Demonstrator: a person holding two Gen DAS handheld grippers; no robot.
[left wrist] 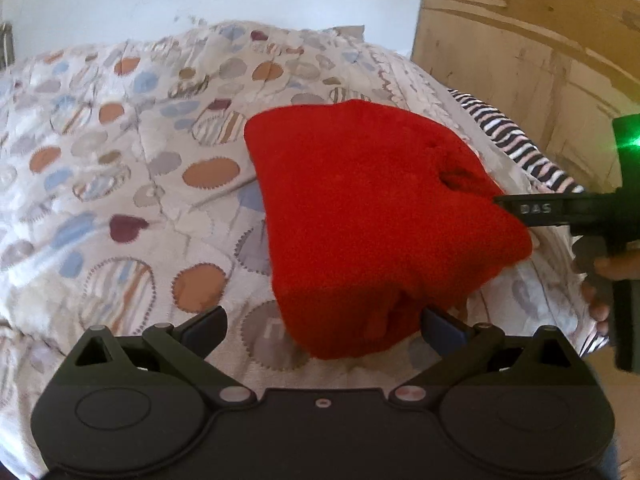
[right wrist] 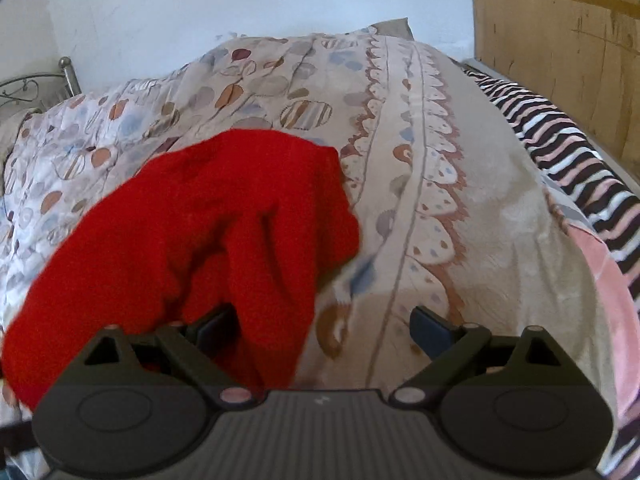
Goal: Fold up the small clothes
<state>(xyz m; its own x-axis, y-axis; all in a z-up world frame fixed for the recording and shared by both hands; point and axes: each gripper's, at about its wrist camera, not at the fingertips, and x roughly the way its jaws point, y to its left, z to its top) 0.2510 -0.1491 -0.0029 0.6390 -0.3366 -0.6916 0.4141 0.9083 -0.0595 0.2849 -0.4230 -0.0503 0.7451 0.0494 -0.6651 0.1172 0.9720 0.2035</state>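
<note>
A red knitted garment (left wrist: 372, 216) lies bunched on the patterned quilt (left wrist: 120, 184) of the bed. My left gripper (left wrist: 324, 326) stands wide open at its near edge; my right gripper (right wrist: 324, 326) is also spread wide, cloth draped over its left finger (right wrist: 212, 326).

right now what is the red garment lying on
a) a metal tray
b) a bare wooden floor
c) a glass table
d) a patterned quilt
d: the red garment lies on a quilt printed with dots and hearts, seen around it in both views.
</note>
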